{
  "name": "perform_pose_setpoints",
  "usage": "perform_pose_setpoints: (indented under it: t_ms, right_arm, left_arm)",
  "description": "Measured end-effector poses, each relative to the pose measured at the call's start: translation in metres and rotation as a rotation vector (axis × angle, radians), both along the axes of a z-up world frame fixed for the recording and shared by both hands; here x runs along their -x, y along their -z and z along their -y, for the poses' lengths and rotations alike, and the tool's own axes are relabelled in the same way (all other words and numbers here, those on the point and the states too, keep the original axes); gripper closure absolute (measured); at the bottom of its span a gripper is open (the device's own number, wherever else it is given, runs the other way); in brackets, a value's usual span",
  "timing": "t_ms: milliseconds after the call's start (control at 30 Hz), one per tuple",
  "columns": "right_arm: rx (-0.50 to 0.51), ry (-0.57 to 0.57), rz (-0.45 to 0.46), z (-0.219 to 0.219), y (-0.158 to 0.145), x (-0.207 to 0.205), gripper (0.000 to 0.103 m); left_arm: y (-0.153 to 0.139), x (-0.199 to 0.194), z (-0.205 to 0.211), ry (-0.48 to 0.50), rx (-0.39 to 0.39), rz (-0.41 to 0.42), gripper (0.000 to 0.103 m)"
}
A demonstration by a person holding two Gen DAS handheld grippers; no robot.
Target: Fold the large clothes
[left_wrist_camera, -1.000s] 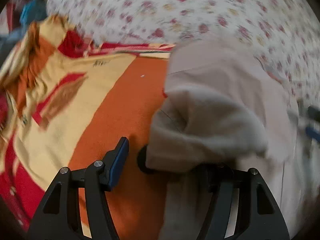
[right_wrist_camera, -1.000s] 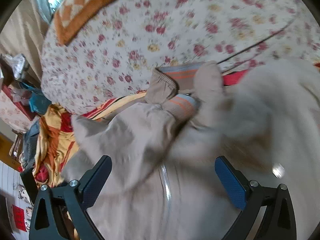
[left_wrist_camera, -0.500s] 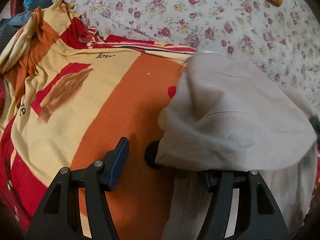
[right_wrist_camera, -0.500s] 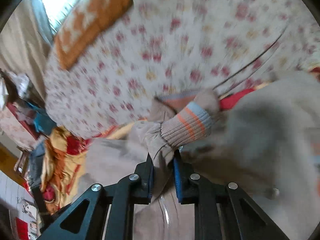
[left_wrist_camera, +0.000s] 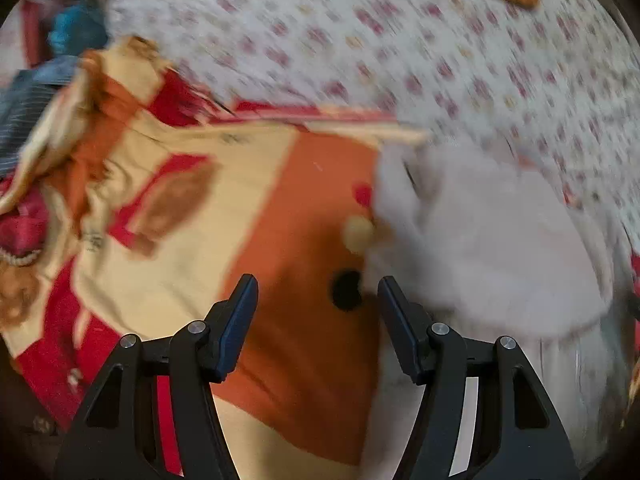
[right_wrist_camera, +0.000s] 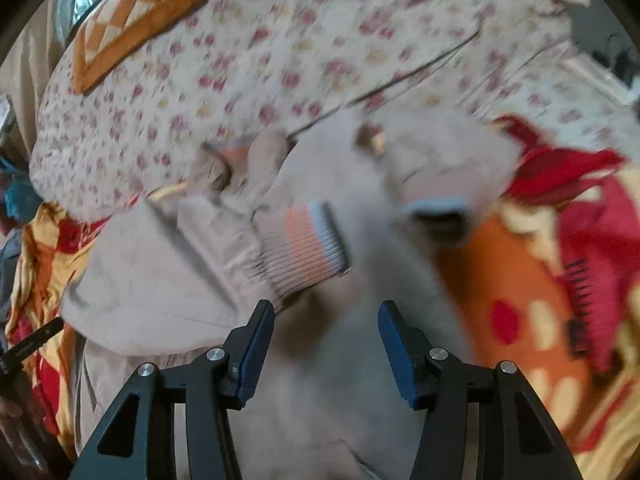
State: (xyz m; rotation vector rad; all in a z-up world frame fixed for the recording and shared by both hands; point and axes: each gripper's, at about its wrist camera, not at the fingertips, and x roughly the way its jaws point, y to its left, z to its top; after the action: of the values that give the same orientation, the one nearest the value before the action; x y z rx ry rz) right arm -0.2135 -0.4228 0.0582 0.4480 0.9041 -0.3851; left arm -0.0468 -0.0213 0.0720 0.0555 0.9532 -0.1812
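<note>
A beige jacket (right_wrist_camera: 328, 360) lies on an orange, yellow and red blanket (left_wrist_camera: 312, 344). One sleeve is folded across its body, and its ribbed striped cuff (right_wrist_camera: 304, 248) lies just ahead of my right gripper (right_wrist_camera: 326, 320), which is open and empty over the jacket. In the left wrist view the jacket (left_wrist_camera: 500, 248) fills the right side. My left gripper (left_wrist_camera: 318, 292) is open and empty at the jacket's left edge, over the blanket. The right fingertip (left_wrist_camera: 390, 292) is close to the fabric. Both views are motion-blurred.
A floral bedsheet (right_wrist_camera: 320, 60) covers the bed behind the jacket. An orange patterned cushion (right_wrist_camera: 132, 20) lies at the back left. Blue and dark clothes (left_wrist_camera: 60, 48) are piled at the far left. The blanket is bunched at the right (right_wrist_camera: 580, 220).
My right gripper was shut on the sleeve near the cuff and has opened, leaving the sleeve across the jacket. The jacket fold has slipped off my left gripper's right finger.
</note>
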Motion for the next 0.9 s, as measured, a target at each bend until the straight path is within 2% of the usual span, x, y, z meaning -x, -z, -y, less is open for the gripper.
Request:
perform_pose_setpoints:
  t_ms: [67,100,133,167,233,300,400,467,500,533,633,733,833,900]
  right_arm:
    - [0.018,0.002,0.043,0.000,-0.016,0.002,0.051]
    - [0.033,-0.002,0.061,-0.001,-0.023,-0.001,0.047]
    - [0.047,-0.011,0.068,-0.003,-0.027,-0.005,0.037]
    - [0.066,-0.030,0.071,-0.006,-0.028,-0.012,0.031]
    - [0.109,-0.098,0.061,-0.015,-0.025,-0.037,0.028]
    - [0.157,-0.186,0.028,-0.025,-0.015,-0.072,0.028]
    - [0.157,-0.301,-0.022,-0.032,0.006,-0.121,0.028]
    - [0.116,-0.354,-0.061,-0.036,0.022,-0.136,0.067]
    - [0.095,-0.375,-0.083,-0.038,0.028,-0.138,0.094]
    - [0.094,-0.384,-0.087,-0.039,0.029,-0.136,0.094]
    - [0.202,-0.324,-0.065,-0.030,0.025,-0.115,0.095]
    - [0.185,-0.215,-0.111,-0.007,0.040,-0.114,0.095]
    - [0.209,-0.160,-0.118,0.001,0.044,-0.113,0.095]
    - [0.128,-0.137,-0.106,0.009,0.039,-0.105,0.094]
  left_arm:
    - [-0.010,0.002,-0.007,-0.045,0.033,0.047,0.041]
    - [-0.012,0.002,-0.008,-0.051,0.049,0.055,0.041]
    - [-0.013,0.002,-0.008,-0.055,0.074,0.061,0.041]
    - [-0.012,0.000,-0.007,-0.055,0.104,0.058,0.041]
    - [-0.003,-0.005,0.004,-0.027,0.137,0.026,0.041]
    - [0.009,-0.011,0.026,0.025,0.104,0.006,0.041]
    - [0.029,-0.017,0.052,0.063,-0.003,0.005,0.041]
    - [0.043,-0.022,0.059,0.060,-0.063,-0.035,0.041]
    - [0.047,-0.023,0.057,0.054,-0.047,-0.056,0.041]
    - [0.049,-0.024,0.054,0.047,-0.021,-0.072,0.041]
    - [0.051,-0.029,0.049,0.033,0.043,-0.109,0.041]
    - [0.053,-0.029,0.053,0.023,0.061,-0.091,0.041]
    - [0.048,-0.026,0.055,0.030,0.083,-0.067,0.041]
    - [0.038,-0.021,0.053,0.040,0.133,-0.034,0.041]
